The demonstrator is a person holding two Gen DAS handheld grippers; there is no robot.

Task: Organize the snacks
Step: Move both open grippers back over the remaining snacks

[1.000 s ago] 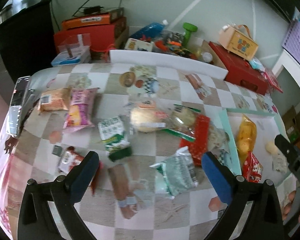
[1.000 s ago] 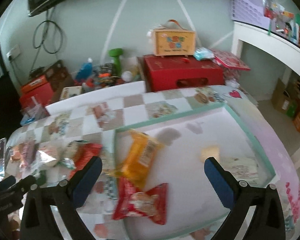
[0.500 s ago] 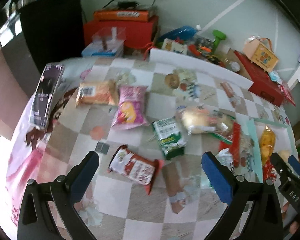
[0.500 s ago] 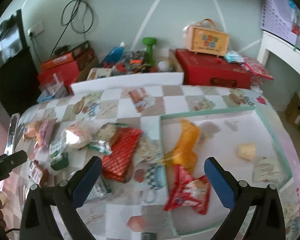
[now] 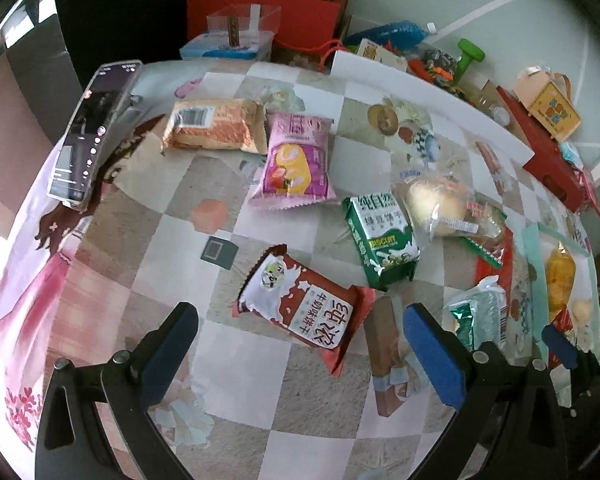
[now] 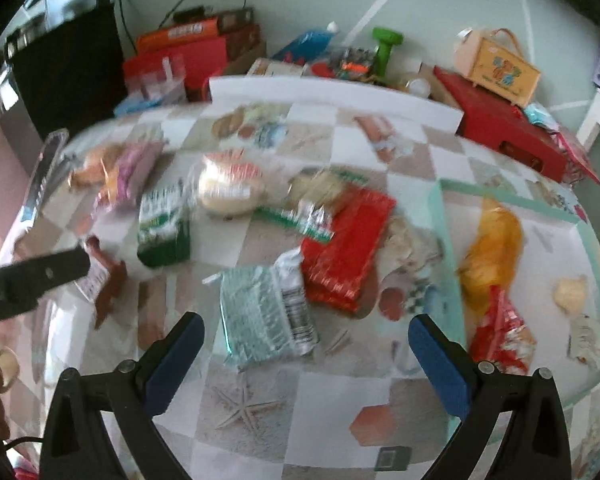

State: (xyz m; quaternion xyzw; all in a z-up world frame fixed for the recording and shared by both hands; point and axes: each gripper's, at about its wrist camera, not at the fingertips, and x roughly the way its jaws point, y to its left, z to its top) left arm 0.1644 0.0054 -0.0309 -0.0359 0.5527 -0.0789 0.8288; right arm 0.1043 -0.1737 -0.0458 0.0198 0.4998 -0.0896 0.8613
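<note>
Between the wide-spread blue pads of the left gripper [image 5: 300,344], on the checkered tablecloth [image 5: 236,364], lies a brown-and-white milk biscuit packet [image 5: 304,312]; the fingers hover apart from it and hold nothing. Beyond it toward the far edge sit a pink snack bag [image 5: 294,164] and, just beside that, an orange bread packet [image 5: 214,125]. A phone [image 5: 92,132] lies along the left edge of the cloth. To the right of the pink bag a green-and-white biscuit pack [image 5: 382,236] lies touching a clear-wrapped bun [image 5: 440,204].

Seen from the right wrist, the right gripper [image 6: 306,364] is also fully spread and empty, poised over a silvery green foil packet [image 6: 266,312] that lies just ahead of its pads. A red foil packet [image 6: 346,248] touches that packet's far right corner. Toward the right edge a shallow mint-rimmed tray [image 6: 446,216] holds a yellow chip bag [image 6: 490,256], a red snack bag [image 6: 500,336] overlapping its near end, and a small pale item [image 6: 572,294] too blurred to name. Much of this view is smeared by motion. At its left side the dark tip of the left gripper shows.
</note>
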